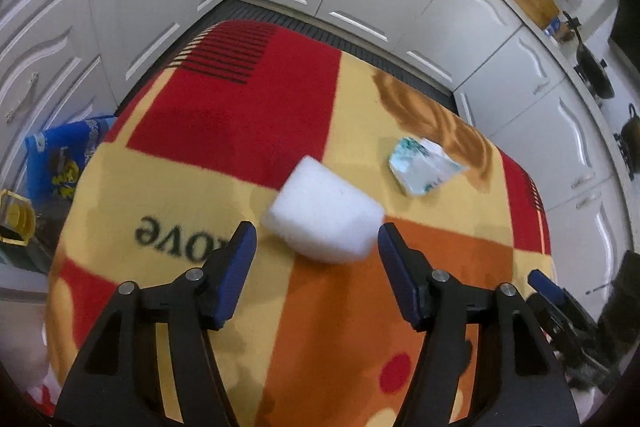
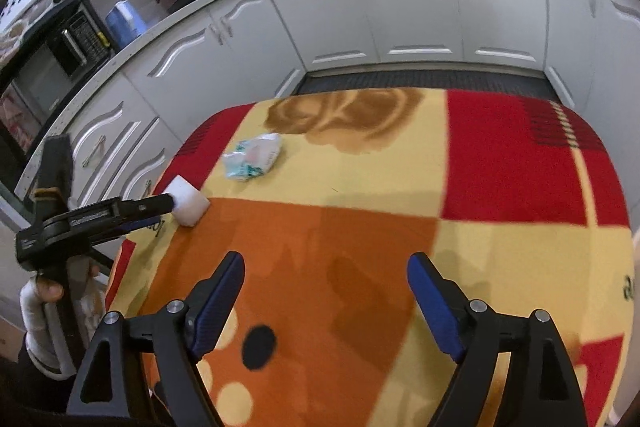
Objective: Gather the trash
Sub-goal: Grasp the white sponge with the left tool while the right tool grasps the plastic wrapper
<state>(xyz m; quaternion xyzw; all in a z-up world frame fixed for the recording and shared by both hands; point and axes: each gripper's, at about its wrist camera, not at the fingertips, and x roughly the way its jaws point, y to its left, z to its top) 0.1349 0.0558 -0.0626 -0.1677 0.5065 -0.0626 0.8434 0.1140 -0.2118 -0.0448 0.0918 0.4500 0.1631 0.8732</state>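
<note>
Trouble could come from the foam block's (image 1: 325, 214) sheer width: the left gripper (image 1: 316, 241) hangs just short of it with jaws spread, nothing between them, and the white block looks about as wide as the gap, so a slightly off-line descent could land a pad on top and shove it along instead of straddling it. It sits on the blanket-covered worktop (image 1: 224, 115) near the edge, as the right wrist view shows, so a nudge that way might tip it off onto the floor. The soft cloth could also bunch up under a fingertip and get pinched along with the foam. Beyond lies the crumpled wrapper (image 1: 423, 167), light and flat, well apart from both tools; a sweeping move could flick it away. The right gripper (image 2: 326, 267), jaws also spread and empty, hovers over bare orange cloth, close enough that, in my judgement, the two tools could clash if both go for the block.
</note>
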